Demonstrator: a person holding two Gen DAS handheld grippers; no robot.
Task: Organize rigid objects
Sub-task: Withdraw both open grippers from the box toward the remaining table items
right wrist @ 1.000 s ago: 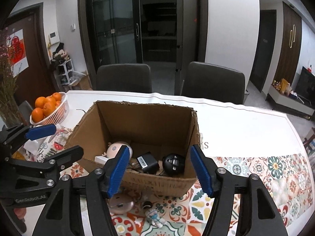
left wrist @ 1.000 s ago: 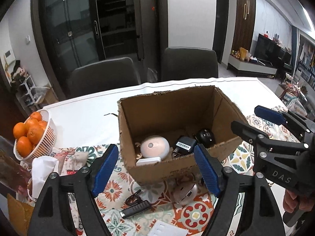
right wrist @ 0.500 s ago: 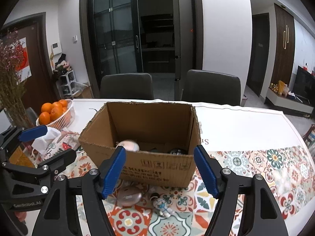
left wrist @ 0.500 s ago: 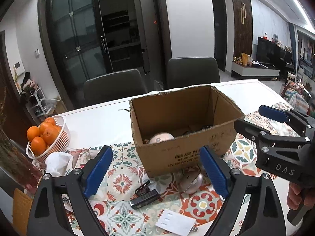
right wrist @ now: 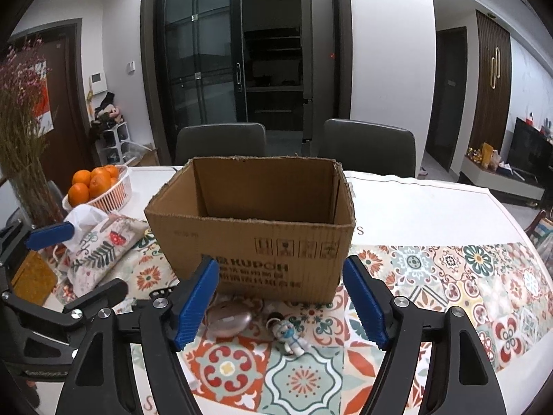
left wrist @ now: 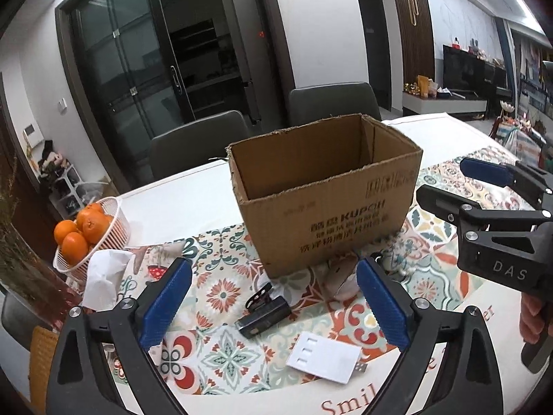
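Open cardboard box (left wrist: 325,204) upright near the middle of the table (left wrist: 179,204), its printed front wall facing the cameras; contents hidden behind that wall. Left gripper (left wrist: 273,306) empty, blue-padded fingers (left wrist: 166,302) spread wide, hovering above the patterned cloth (left wrist: 221,294) toward the table's near edge. Right gripper (right wrist: 280,302) likewise wide apart and holding nothing, hanging in front of the box.

On the cloth just before the box's front wall: pinkish-grey computer mouse (right wrist: 230,318), and just beside it to the right a small white-and-blue figurine (right wrist: 288,333) lying on its side. Further toward the near edge, black clip-on device (left wrist: 264,313), then a white flat card with a USB plug (left wrist: 326,356).

At the left edge, white basket of oranges (left wrist: 91,238); floral tissue pouch (right wrist: 100,245) beside it with white tissue sticking up.
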